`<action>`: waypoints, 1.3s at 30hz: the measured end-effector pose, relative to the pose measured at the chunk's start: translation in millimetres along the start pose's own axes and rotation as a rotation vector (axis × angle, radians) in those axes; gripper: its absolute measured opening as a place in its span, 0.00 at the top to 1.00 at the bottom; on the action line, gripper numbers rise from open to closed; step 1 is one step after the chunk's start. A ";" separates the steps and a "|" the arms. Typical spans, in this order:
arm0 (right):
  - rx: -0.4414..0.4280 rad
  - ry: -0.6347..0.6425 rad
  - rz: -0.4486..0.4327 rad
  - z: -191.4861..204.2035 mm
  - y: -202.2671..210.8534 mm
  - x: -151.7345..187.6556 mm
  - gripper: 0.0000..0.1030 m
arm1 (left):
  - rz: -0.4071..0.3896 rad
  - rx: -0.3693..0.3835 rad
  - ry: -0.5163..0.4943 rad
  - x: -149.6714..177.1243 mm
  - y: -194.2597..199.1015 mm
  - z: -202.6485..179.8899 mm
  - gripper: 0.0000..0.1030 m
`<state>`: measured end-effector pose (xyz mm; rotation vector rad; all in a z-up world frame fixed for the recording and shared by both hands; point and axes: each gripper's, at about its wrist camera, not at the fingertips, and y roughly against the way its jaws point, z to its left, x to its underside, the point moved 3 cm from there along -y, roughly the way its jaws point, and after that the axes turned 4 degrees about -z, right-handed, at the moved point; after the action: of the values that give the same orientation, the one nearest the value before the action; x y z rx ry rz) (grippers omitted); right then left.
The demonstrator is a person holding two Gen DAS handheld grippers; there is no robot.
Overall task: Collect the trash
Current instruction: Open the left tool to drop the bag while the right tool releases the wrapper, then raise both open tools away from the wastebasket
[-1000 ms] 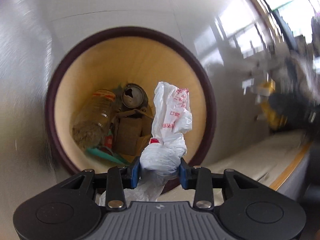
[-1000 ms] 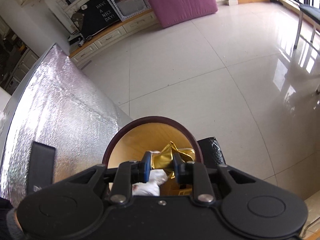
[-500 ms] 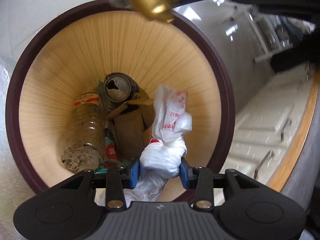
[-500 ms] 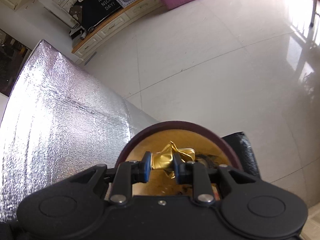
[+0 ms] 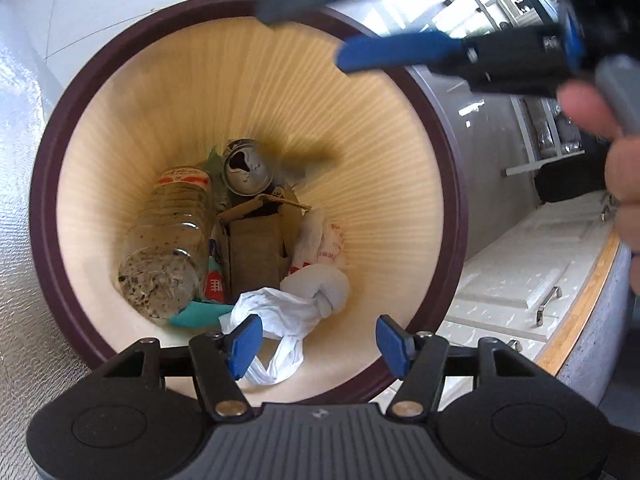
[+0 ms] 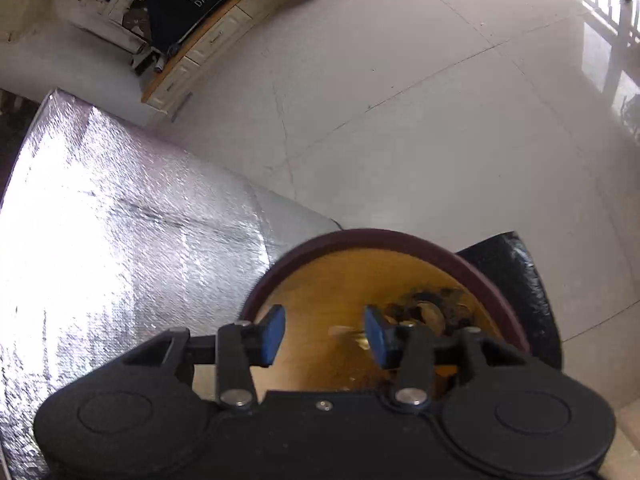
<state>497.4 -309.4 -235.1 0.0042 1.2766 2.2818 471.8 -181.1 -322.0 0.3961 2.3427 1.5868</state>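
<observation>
I look down into a round bin with a dark maroon rim [image 5: 52, 152] and a cream inside. My left gripper [image 5: 319, 344] hangs over its near edge with its jaws opening and nothing pressed between the pads. The knotted white plastic bag [image 5: 304, 300] lies loose in the bin just below them. My right gripper [image 5: 316, 28] reaches over the far rim, blurred, its jaws also opening. In the right wrist view that gripper [image 6: 325, 336] stands over the bin rim [image 6: 360, 236], and a blurred gold streak, the gold wrapper [image 6: 346, 330], shows between and below its pads, not gripped.
In the bin lie a plastic bottle [image 5: 172, 248], a drink can [image 5: 246, 168] and a cardboard box [image 5: 256, 248]. Silver foil matting [image 6: 120, 248] borders the bin, and a black bag [image 6: 516, 280] stands beside it. White cabinets [image 5: 520, 280] stand to the right. A person's hand [image 5: 616, 168] holds the right gripper.
Both grippers have opened. The white bag has dropped out of the left pads into the bin, and the gold wrapper has left the right pads. The right gripper has moved lower over the bin.
</observation>
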 end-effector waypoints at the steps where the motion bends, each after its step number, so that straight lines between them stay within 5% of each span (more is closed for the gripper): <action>1: 0.004 0.000 0.007 -2.5 0.9 2.0 0.56 | -0.005 -0.001 0.003 0.0 0.9 0.6 0.39; 8: 0.022 -0.020 0.026 -18.0 6.6 14.9 0.56 | -0.021 -0.014 0.019 -2.3 -11.0 3.8 0.44; 11: 0.014 -0.044 0.016 -24.8 13.6 18.8 0.56 | 0.004 -0.012 0.039 -2.4 -29.9 8.3 0.64; 13: 0.012 -0.060 0.010 -30.8 16.6 22.1 0.56 | 0.028 -0.013 0.041 -2.7 -45.4 7.7 0.87; 22: 0.045 -0.073 0.022 -60.0 29.5 35.9 0.56 | 0.047 -0.076 0.007 -3.1 -76.7 -1.8 0.86; 30: 0.057 -0.054 0.034 -63.4 40.7 43.0 0.56 | -0.047 -0.092 0.049 -6.5 -32.3 -3.2 0.61; 36: 0.065 -0.005 0.022 -49.2 51.9 43.8 0.53 | -0.115 -0.113 0.083 -7.2 5.0 -3.3 0.24; 39: 0.072 0.012 0.004 -42.5 58.3 42.5 0.43 | -0.145 -0.119 0.098 -1.8 23.3 -2.2 0.09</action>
<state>424.6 -348.9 -222.7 0.0186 1.3649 2.2414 474.2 -175.3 -299.3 0.1219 2.2740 1.6998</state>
